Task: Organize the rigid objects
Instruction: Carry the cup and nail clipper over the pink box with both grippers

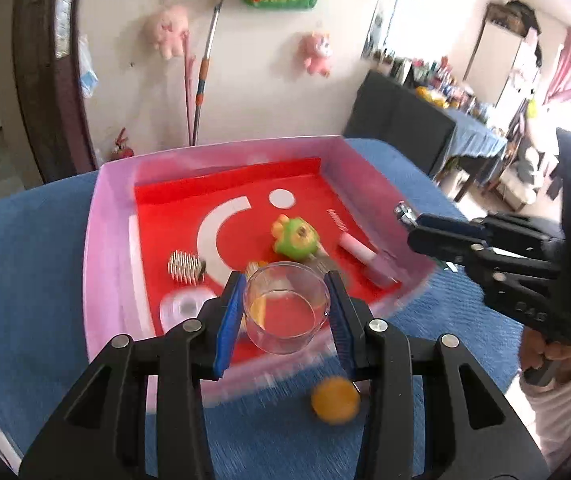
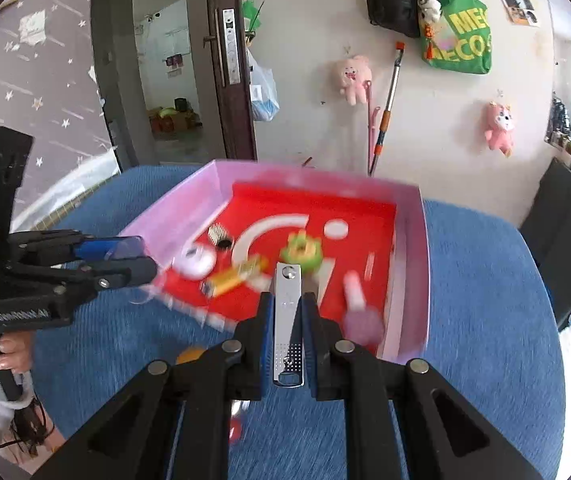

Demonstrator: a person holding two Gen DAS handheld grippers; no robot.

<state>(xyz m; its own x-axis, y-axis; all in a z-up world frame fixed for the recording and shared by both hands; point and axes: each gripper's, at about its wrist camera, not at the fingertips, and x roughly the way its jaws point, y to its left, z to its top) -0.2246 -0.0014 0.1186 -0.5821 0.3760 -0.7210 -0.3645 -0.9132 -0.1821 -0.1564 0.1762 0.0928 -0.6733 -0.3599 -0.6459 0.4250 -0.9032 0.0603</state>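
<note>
- Left tongs (image 1: 287, 312) clamp a clear glass cup (image 1: 285, 307) above the near edge of the pink tray (image 1: 103, 216)
- An orange ball (image 1: 335, 399) lies on the blue bench (image 1: 29, 280) just outside that edge
- Right tongs (image 2: 287, 320) grip a metal nail clipper (image 2: 288, 320) over the tray's near right corner

A clear, glossy plastic cup (image 1: 286, 308) is seen between blue ribbed pads (image 1: 227, 320) on the matt black plastic left gripper (image 1: 285, 312). A polished metal nail clipper (image 2: 288, 320), smooth with a dimpled file patch, is shown in the right gripper (image 2: 287, 340). The bin (image 1: 105, 240) is made of translucent pink plastic and lined with red card (image 1: 173, 208) of slight sheen. The table is covered by blue ribbed cloth (image 1: 25, 264). A smooth green plastic toy (image 1: 295, 236) is glossy.
</note>
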